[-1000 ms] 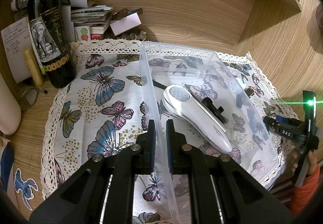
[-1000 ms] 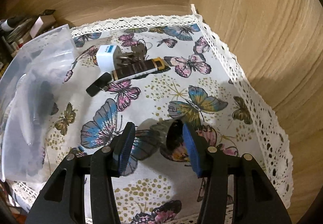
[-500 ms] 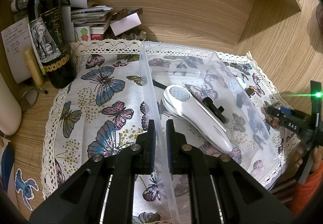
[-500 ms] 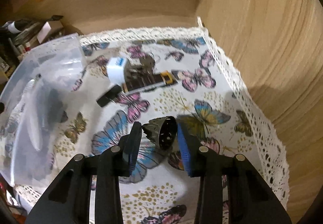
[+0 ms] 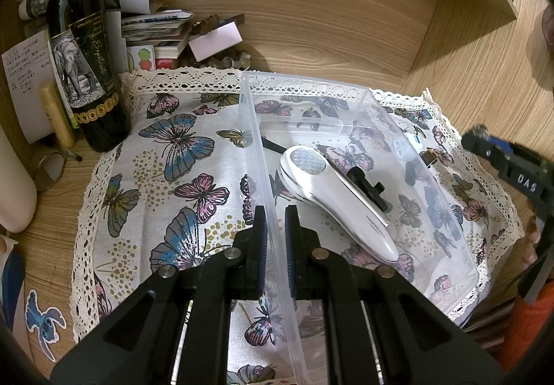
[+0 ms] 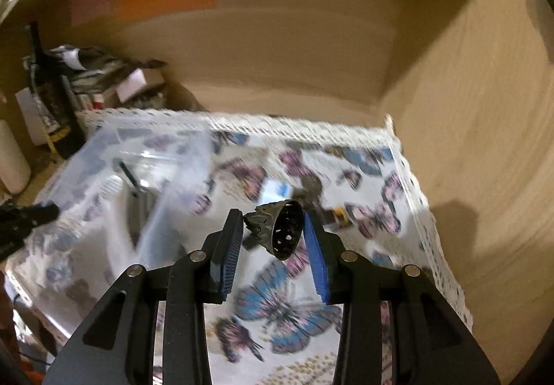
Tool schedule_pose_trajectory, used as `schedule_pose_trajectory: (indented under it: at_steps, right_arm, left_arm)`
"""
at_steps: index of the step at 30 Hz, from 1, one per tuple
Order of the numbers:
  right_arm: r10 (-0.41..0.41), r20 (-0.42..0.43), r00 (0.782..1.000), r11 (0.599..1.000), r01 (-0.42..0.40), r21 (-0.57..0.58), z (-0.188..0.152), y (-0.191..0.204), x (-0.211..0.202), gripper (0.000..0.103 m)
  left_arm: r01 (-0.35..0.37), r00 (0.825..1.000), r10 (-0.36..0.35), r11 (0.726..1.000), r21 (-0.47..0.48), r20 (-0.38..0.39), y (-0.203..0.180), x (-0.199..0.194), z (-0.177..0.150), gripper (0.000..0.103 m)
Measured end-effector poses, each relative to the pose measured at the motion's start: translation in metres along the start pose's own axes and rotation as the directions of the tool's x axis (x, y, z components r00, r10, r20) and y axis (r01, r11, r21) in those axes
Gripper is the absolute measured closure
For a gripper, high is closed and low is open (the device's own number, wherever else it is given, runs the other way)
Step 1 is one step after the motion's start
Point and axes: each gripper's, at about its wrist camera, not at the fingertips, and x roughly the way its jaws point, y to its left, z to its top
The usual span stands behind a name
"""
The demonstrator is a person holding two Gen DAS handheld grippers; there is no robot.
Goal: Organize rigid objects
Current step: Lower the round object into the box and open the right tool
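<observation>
Item: dark perforated metal cup (image 6: pixel 281 229), centre of my right-wrist frame, clamped between my right gripper (image 6: pixel 273 239)'s blue pads, above the butterfly cloth (image 6: pixel 277 302).

My left gripper (image 5: pixel 275 239) pinches the clear bin (image 5: pixel 446 222)'s near wall, lower centre; inside lies a white handheld device (image 5: pixel 332 198). Wine bottle (image 5: pixel 83 52) upper left.

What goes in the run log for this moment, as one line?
left gripper: shut on bin wall | right gripper: holding dark cup above cloth | in bin: white device | step: cup not yet binned
</observation>
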Motion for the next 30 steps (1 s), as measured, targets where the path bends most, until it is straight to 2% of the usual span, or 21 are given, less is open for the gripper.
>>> schedule_pose_trajectory:
  at_steps: [10, 19, 30]
  right_arm:
    - [0.11, 0.037, 0.993, 0.987, -0.105, -0.123, 0.021, 0.052, 0.003, 0.07]
    - [0.148, -0.06, 0.987, 0.966, -0.158, -0.204, 0.018, 0.088, 0.032, 0.07]
    - [0.178, -0.156, 0.972, 0.955, -0.208, -0.21, 0.008, 0.102, 0.056, 0.07]
  left_arm:
    - [0.0, 1.0, 0.0, 1.0, 0.001, 0.0, 0.0, 0.0, 0.0, 0.094]
    - [0.001, 1.0, -0.001, 1.0, 0.003, 0.0, -0.001, 0.0, 0.001, 0.094]
    - [0.0, 1.0, 0.0, 1.0, 0.004, 0.0, -0.002, 0.001, 0.001, 0.094]
